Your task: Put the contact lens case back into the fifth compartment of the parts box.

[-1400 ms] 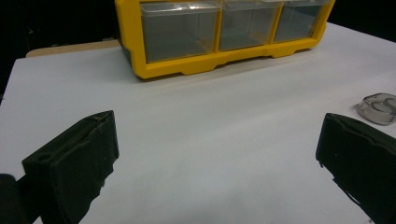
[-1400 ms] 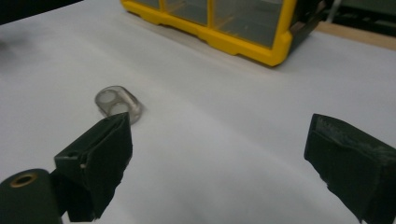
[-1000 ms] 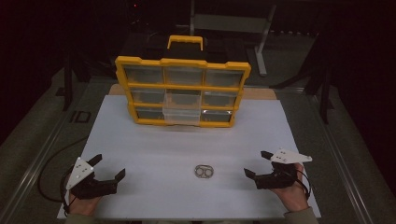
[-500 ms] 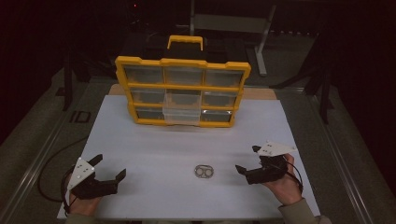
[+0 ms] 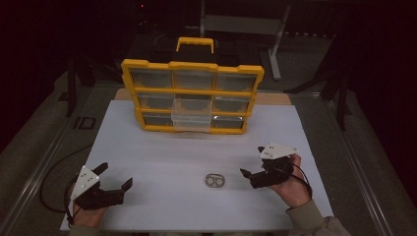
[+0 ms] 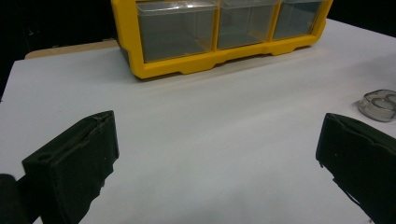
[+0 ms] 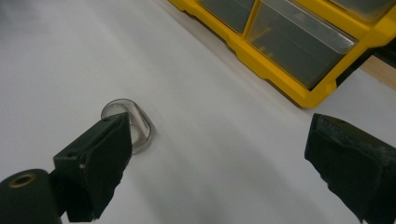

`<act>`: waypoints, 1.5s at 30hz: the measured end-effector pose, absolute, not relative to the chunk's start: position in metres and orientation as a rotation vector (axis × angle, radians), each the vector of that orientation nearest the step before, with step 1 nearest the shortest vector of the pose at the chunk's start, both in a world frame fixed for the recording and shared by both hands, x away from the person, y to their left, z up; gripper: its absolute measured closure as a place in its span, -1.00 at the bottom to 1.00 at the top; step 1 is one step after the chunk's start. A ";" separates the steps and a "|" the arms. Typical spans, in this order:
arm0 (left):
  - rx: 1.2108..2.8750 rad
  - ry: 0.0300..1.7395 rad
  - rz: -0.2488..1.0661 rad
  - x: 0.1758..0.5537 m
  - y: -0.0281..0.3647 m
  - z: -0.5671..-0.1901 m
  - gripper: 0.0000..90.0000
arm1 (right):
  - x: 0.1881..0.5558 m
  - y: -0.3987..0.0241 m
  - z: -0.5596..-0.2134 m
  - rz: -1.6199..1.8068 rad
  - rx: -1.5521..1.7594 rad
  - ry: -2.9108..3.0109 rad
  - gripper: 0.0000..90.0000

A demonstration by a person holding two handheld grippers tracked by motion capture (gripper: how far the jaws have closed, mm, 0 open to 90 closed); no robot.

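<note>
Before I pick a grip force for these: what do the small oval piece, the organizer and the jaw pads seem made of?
Oval piece: probably clear hard plastic, glossy; the sheet shows through it. Organizer: yellow moulded plastic frame, matte, with clear plastic drawers that catch glints. Pads on the right gripper: black rubber or dense foam, dull, edges slightly ragged. The left gripper looks alike.

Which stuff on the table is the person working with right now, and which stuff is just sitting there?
In the job:
- small clear double-ring piece, lying flat on the white table
- right gripper, jaws open, right beside that piece
- left gripper, jaws open, off to the side

Just sitting there:
- yellow drawer organizer at the back
- white table
- black cable on the floor
</note>
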State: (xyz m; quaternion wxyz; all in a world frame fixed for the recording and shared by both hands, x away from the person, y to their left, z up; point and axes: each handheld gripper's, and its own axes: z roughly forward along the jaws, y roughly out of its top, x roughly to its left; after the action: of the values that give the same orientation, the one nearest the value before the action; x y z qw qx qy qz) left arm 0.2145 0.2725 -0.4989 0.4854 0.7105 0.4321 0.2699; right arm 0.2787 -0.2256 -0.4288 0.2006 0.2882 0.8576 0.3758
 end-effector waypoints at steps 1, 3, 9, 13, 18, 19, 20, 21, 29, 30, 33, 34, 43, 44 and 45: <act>1.730 1.051 0.656 0.215 0.273 -0.499 -1.00 | 0.280 -0.224 -0.429 1.042 0.803 2.401 -0.83; 1.731 1.052 0.655 0.215 0.272 -0.499 -1.00 | 0.283 -0.221 -0.429 1.041 0.798 2.406 -0.83; 1.733 1.051 0.655 0.215 0.273 -0.499 -1.00 | 0.288 -0.216 -0.430 1.019 0.783 2.436 -0.83; 1.729 1.056 0.651 0.215 0.273 -0.500 -1.00 | 0.292 -0.211 -0.430 1.006 0.763 2.474 -0.84; 1.733 1.054 0.650 0.215 0.273 -0.500 -1.00 | 0.294 -0.205 -0.428 0.983 0.738 2.506 -0.84; 1.733 1.054 0.648 0.215 0.273 -0.500 -1.00 | 0.294 -0.204 -0.428 0.983 0.736 2.511 -0.84; 1.733 1.054 0.649 0.216 0.273 -0.501 -1.00 | 0.295 -0.203 -0.427 0.975 0.730 2.517 -0.84; 1.733 1.054 0.649 0.216 0.273 -0.501 -1.00 | 0.295 -0.202 -0.427 0.966 0.721 2.522 -0.84; 1.735 1.054 0.647 0.216 0.273 -0.501 -1.00 | 0.300 -0.193 -0.428 0.910 0.688 2.576 -0.84; 1.736 1.054 0.646 0.216 0.273 -0.501 -1.00 | 0.300 -0.192 -0.428 0.905 0.681 2.585 -0.84; 1.737 1.053 0.645 0.216 0.273 -0.501 -1.00 | 0.301 -0.189 -0.429 0.878 0.672 2.604 -0.84; 1.737 1.053 0.645 0.216 0.273 -0.501 -1.00 | 0.302 -0.188 -0.428 0.864 0.659 2.613 -0.84; 1.746 1.048 0.644 0.216 0.272 -0.502 -1.00 | 0.308 -0.177 -0.433 0.793 0.602 2.676 -0.84; 1.747 1.046 0.644 0.216 0.272 -0.502 -1.00 | 0.309 -0.176 -0.435 0.787 0.599 2.684 -0.84; 1.747 1.046 0.644 0.216 0.272 -0.502 -1.00 | 0.310 -0.175 -0.437 0.777 0.594 2.689 -0.84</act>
State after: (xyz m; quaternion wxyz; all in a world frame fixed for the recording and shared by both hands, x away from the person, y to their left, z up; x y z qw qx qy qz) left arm 0.2162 0.2718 -0.5017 0.4819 0.7167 0.4293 0.2642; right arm 0.3097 -0.1749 -0.4367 0.1394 0.2057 0.9305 0.2690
